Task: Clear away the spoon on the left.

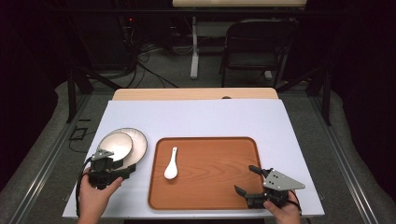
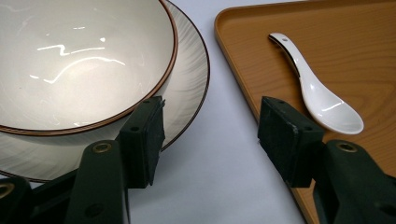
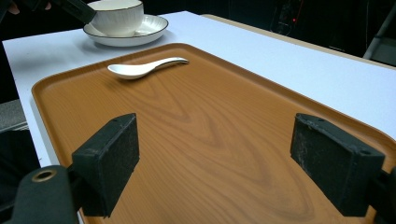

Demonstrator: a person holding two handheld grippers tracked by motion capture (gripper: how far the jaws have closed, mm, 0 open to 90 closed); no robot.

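A cream bowl [image 1: 116, 144] with a brown rim sits on a ribbed plate [image 1: 140, 143] at the table's left. Right of them a wooden tray [image 1: 215, 186] holds a white ceramic spoon [image 1: 171, 164]. My left gripper [image 1: 127, 171] is open just in front of the plate. In its own view my left gripper [image 2: 215, 128] has one jaw by the plate [image 2: 189, 88] and bowl [image 2: 79, 60], the other at the tray's edge [image 2: 373, 70] near the spoon [image 2: 322, 98]. My right gripper [image 1: 246, 179] is open and empty over the tray's front right, as my right gripper [image 3: 215, 163] shows above bare wood [image 3: 210, 116].
The white tabletop [image 1: 196, 119] stretches behind the tray. Past the table stand a dark chair [image 1: 257, 46] and a desk leg [image 1: 194, 46] on a grey floor with cables. In the right gripper view the spoon [image 3: 140, 69], bowl [image 3: 116, 16] and plate [image 3: 152, 28] lie far off.
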